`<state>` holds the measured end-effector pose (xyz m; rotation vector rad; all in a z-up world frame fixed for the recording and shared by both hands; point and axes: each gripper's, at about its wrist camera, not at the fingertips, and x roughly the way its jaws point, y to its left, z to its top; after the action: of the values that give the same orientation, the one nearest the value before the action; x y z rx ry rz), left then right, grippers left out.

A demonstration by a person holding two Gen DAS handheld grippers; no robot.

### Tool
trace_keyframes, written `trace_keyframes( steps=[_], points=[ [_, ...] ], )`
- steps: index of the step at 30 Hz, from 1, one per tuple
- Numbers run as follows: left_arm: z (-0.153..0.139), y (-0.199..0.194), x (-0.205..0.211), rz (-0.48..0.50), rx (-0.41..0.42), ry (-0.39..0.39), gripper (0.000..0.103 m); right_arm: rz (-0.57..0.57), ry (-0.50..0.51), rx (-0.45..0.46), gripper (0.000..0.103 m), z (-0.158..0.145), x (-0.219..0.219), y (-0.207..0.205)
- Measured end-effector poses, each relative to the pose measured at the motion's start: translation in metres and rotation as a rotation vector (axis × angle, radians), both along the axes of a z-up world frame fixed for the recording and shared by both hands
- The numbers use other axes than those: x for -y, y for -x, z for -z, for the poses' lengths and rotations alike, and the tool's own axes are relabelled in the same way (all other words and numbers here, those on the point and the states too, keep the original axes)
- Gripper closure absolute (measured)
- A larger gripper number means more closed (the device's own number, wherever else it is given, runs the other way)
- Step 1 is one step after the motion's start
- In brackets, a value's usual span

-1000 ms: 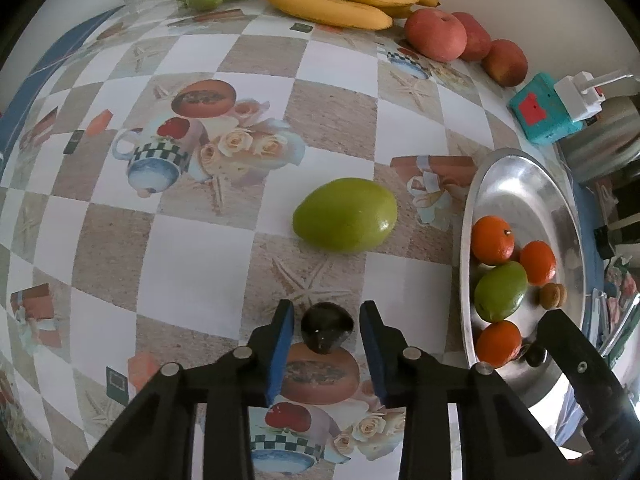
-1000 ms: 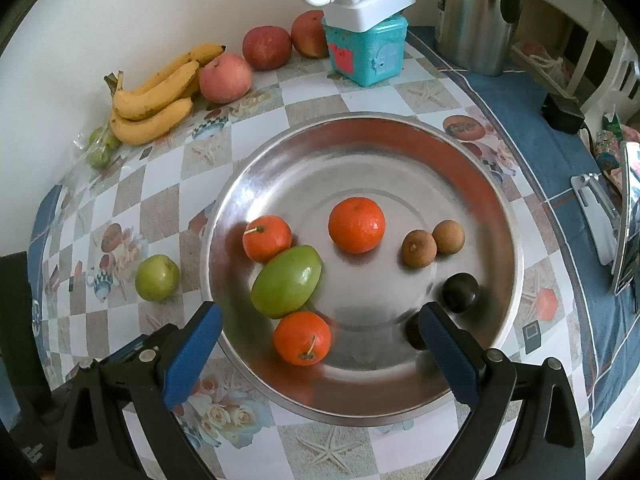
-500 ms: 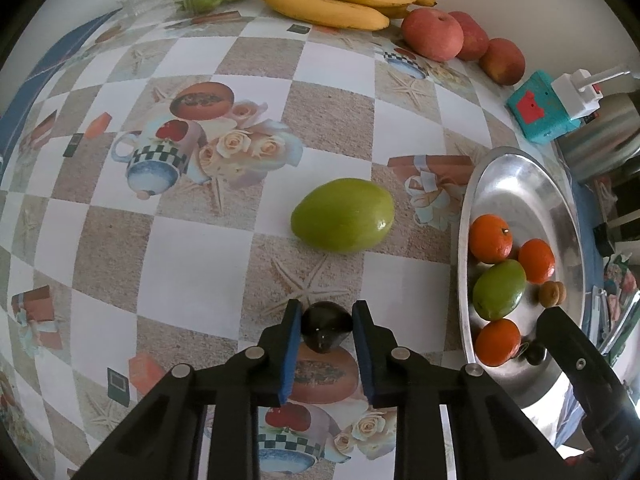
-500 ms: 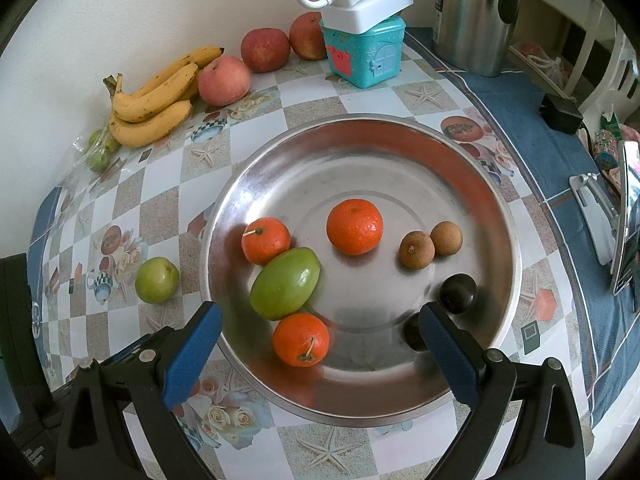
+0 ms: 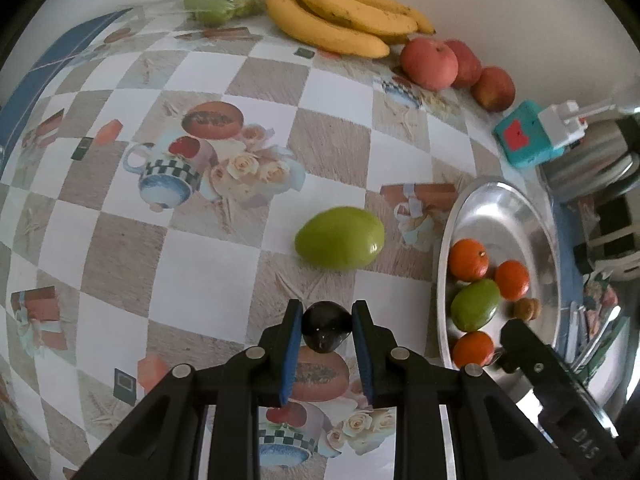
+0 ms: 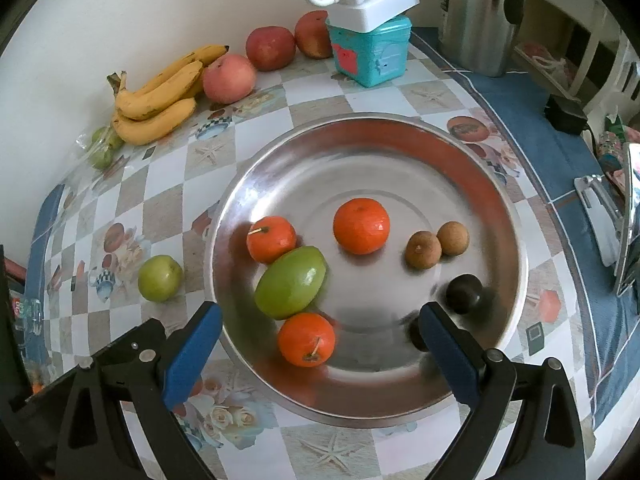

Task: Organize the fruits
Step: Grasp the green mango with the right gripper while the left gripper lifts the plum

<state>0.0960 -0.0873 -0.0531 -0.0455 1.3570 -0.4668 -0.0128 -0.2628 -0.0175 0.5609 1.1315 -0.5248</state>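
Note:
My left gripper [image 5: 325,320] is shut on a small dark round fruit [image 5: 325,329] just above the checkered tablecloth. A green mango [image 5: 340,237] lies on the cloth ahead of it, also visible in the right wrist view [image 6: 160,278]. The steel plate [image 6: 460,152] holds three oranges [image 6: 361,225], a green mango [image 6: 291,282], two brown longans [image 6: 423,249] and dark fruits [image 6: 464,293]. My right gripper [image 6: 320,328] is open and empty over the plate's near rim.
Bananas [image 5: 340,16], three red apples [image 5: 429,63] and a bag of green fruit [image 5: 212,4] lie along the back wall. A teal box with a white power strip [image 6: 370,46] and a steel kettle [image 6: 478,16] stand beyond the plate.
My left gripper has closed on the dark fruit and lifted slightly with it. The right gripper has stayed almost still over the plate.

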Motion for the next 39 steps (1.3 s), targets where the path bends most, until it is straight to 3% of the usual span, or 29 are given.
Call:
trace_keyframes(
  steps=[11, 20, 26, 39],
  points=[
    [-0.024, -0.013, -0.032, -0.073, 0.021, 0.080, 0.076, -0.035, -0.041, 0.009, 0.004, 0.008, -0.005, -0.009],
    [-0.036, -0.029, -0.065, -0.180, 0.091, 0.044, 0.076, -0.162, -0.011, 0.103, 0.004, -0.004, -0.032, -0.028],
    [-0.035, -0.038, -0.083, -0.230, 0.091, 0.053, 0.076, -0.250, 0.022, 0.130, 0.004, -0.008, -0.053, -0.044],
    [-0.032, -0.049, -0.108, -0.291, 0.085, 0.055, 0.076, -0.347, 0.057, 0.106, 0.004, -0.002, -0.084, -0.076]
  ],
)
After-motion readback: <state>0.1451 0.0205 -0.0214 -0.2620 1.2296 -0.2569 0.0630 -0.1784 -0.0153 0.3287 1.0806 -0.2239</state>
